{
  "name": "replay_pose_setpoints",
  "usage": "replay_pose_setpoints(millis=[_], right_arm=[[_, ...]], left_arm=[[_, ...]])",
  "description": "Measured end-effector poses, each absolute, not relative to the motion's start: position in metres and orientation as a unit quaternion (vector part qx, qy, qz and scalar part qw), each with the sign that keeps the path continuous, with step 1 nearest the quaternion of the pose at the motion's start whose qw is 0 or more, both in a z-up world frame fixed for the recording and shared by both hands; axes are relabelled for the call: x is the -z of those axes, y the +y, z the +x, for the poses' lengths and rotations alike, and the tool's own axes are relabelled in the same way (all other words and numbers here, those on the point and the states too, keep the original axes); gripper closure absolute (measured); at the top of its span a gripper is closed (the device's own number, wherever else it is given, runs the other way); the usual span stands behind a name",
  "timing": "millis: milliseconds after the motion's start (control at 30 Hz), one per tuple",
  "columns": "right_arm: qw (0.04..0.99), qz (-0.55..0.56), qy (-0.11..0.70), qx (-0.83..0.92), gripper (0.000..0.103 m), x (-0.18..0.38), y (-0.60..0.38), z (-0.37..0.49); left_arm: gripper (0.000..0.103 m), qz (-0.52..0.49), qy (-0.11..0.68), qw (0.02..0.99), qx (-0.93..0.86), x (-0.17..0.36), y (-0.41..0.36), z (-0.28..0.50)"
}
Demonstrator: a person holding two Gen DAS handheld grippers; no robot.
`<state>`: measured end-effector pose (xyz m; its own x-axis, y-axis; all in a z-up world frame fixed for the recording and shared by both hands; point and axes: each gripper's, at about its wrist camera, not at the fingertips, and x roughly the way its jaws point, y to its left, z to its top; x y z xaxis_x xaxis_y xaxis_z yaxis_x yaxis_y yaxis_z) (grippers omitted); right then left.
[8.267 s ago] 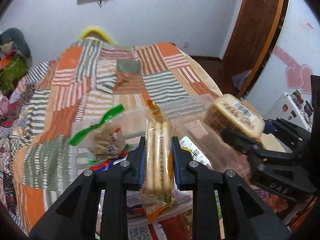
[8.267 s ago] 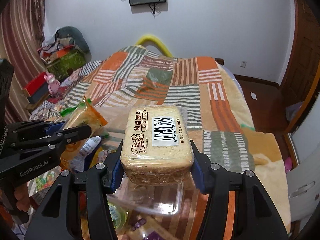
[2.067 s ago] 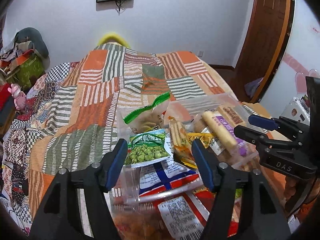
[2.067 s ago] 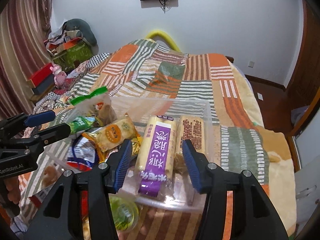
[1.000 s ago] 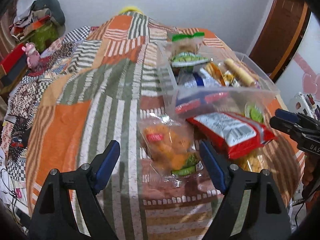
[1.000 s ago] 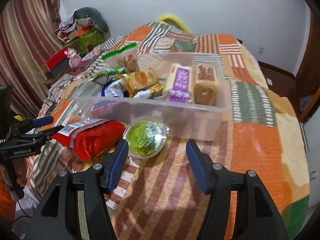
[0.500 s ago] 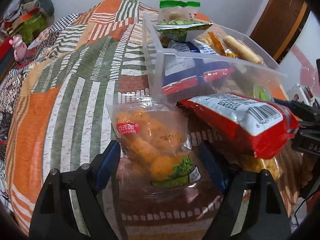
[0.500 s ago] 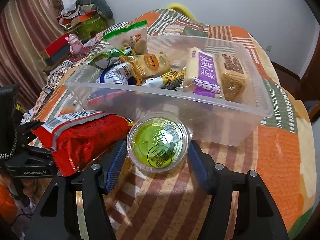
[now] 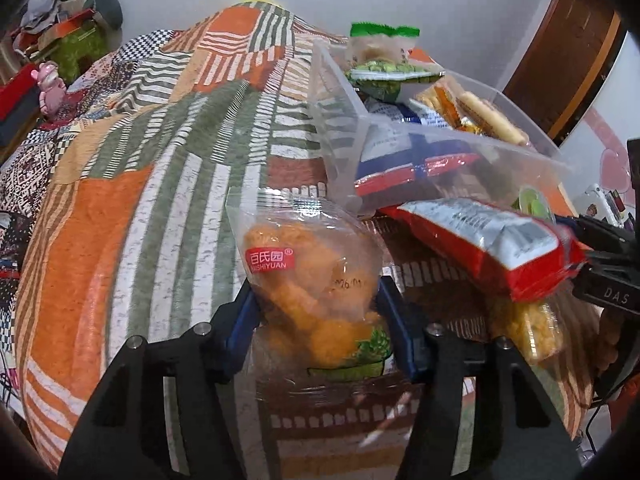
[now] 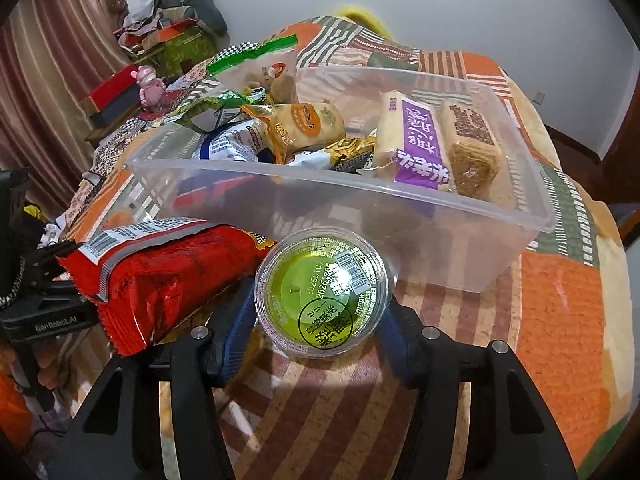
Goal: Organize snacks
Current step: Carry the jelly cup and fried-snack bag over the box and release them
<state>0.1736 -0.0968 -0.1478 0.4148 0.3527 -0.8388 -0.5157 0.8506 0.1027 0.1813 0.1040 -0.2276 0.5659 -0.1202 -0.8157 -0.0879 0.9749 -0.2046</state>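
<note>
Our left gripper [image 9: 318,312] and right gripper [image 10: 320,316] are matte black, with blue pads [image 9: 240,320] and silver screws [image 10: 427,334].

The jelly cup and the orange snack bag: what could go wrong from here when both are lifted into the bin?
1. The right gripper brackets the round, smooth jelly cup; it may slip or tilt out.
2. The left gripper presses the soft orange snack bag; the pieces inside could get crushed.
3. The red bag lies against the cup and may be dragged along. The bin is already crowded on its left side.
</note>
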Motion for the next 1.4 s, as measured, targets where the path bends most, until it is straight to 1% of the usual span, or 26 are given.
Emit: replay_pose_setpoints(millis=[400,767,933,1100,1400], right_arm=[[0.858,-0.067,0.443,-0.252,0.050,0.114,-0.125,0.167],[0.883,-0.044,0.404,-0.236,0.050,0.084,-0.150,0.169],[0.892,-0.035,0.389,-0.227,0.050,0.073,-0.158,0.183],[0.896,-0.029,0.382,-0.223,0.050,0.070,-0.159,0.197],[0.889,-0.033,0.397,-0.227,0.050,0.088,-0.152,0.225]], left_arm=[[0.045,-0.095,0.407,0.909,0.010,0.163,0.100,0.171],[0.045,-0.057,0.358,0.930,0.061,0.110,0.058,0.198],[0.045,-0.050,0.356,0.930,0.083,0.102,0.040,0.219],[0.045,-0.037,0.372,0.923,0.093,0.107,0.026,0.244],[0.045,-0.030,0.397,0.912,0.097,0.118,0.008,0.291]])
